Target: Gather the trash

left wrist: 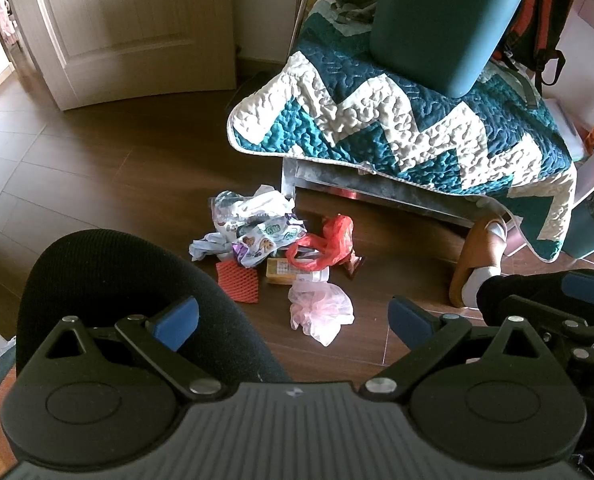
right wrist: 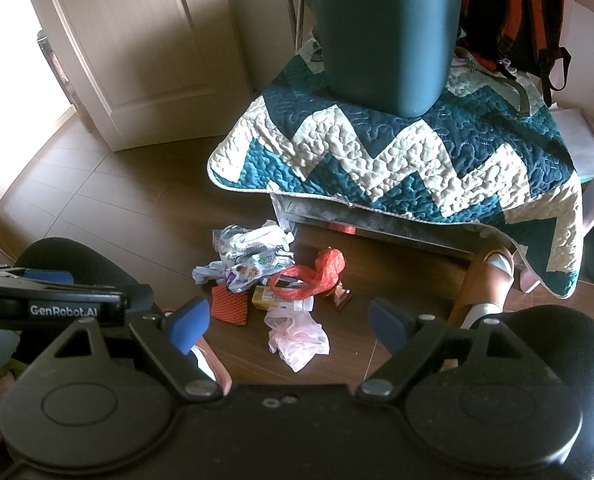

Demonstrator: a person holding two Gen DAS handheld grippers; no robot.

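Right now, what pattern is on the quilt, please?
Teal-and-cream zigzag on the quilt, clearest in the right wrist view.

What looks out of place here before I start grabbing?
A pile of trash lies loose on the wood floor by the quilt-covered stand: crumpled wrappers, a red plastic bag and a pink bag. The teal bin sits up on the quilt, not on the floor.

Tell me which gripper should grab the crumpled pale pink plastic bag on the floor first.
Probably the right gripper: the crumpled pale pink plastic bag lies straight ahead between its open fingers. From the left gripper, also open, the bag sits slightly right of centre. A close call.
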